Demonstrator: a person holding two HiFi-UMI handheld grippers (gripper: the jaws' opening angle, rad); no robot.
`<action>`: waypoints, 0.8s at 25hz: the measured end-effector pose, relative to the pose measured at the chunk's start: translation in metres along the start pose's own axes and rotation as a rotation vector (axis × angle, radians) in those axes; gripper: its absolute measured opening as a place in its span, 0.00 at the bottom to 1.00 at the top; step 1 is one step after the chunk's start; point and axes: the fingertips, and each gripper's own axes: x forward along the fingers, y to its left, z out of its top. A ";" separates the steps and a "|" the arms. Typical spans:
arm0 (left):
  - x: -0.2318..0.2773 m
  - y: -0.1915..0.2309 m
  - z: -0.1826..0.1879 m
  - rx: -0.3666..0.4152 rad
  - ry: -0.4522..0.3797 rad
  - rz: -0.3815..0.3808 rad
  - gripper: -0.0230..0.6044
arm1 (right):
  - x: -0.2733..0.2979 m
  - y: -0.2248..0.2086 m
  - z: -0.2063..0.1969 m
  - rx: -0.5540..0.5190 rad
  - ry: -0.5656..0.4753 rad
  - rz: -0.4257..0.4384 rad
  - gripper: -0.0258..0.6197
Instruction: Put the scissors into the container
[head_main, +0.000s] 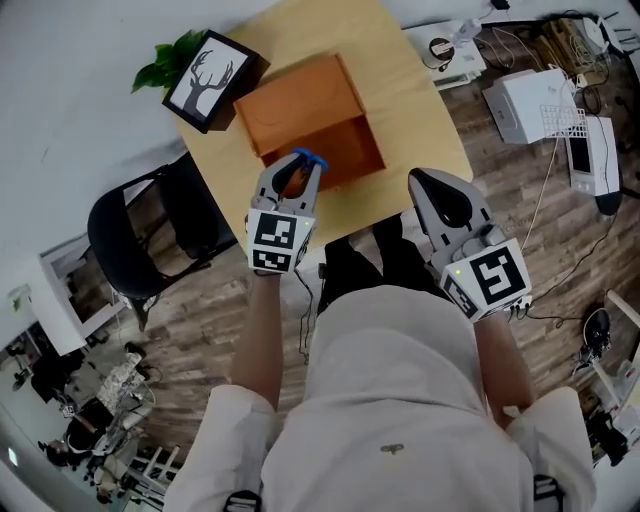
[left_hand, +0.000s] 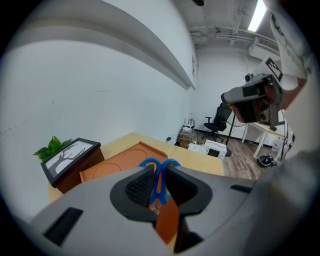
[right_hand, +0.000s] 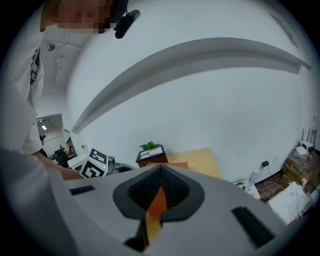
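Observation:
My left gripper (head_main: 301, 166) is shut on a pair of blue-handled scissors (head_main: 311, 159) and holds them over the front edge of the orange wooden container (head_main: 300, 100). In the left gripper view the blue handle loops of the scissors (left_hand: 161, 168) stick up between the dark pads (left_hand: 139, 188), with the container (left_hand: 117, 166) just beyond. The scissor blades are hidden. My right gripper (head_main: 432, 186) hovers at the table's right front edge, shut with nothing in it. In its own view the right gripper (right_hand: 160, 174) has its jaws meeting at the tips.
The container lies on a light wooden table (head_main: 425, 115). A framed deer picture (head_main: 209, 78) and a green plant (head_main: 163, 62) stand at the table's back left. A black chair (head_main: 130, 235) is to the left, and white boxes and cables (head_main: 530, 105) are on the floor to the right.

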 end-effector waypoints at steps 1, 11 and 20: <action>0.004 -0.001 -0.002 0.003 0.006 0.003 0.15 | 0.002 -0.002 -0.001 -0.002 0.005 0.012 0.04; 0.039 -0.016 -0.022 0.045 0.078 0.027 0.15 | 0.010 -0.025 -0.010 -0.025 0.042 0.094 0.04; 0.059 -0.023 -0.028 0.031 0.101 0.050 0.15 | 0.009 -0.032 -0.023 -0.024 0.067 0.143 0.04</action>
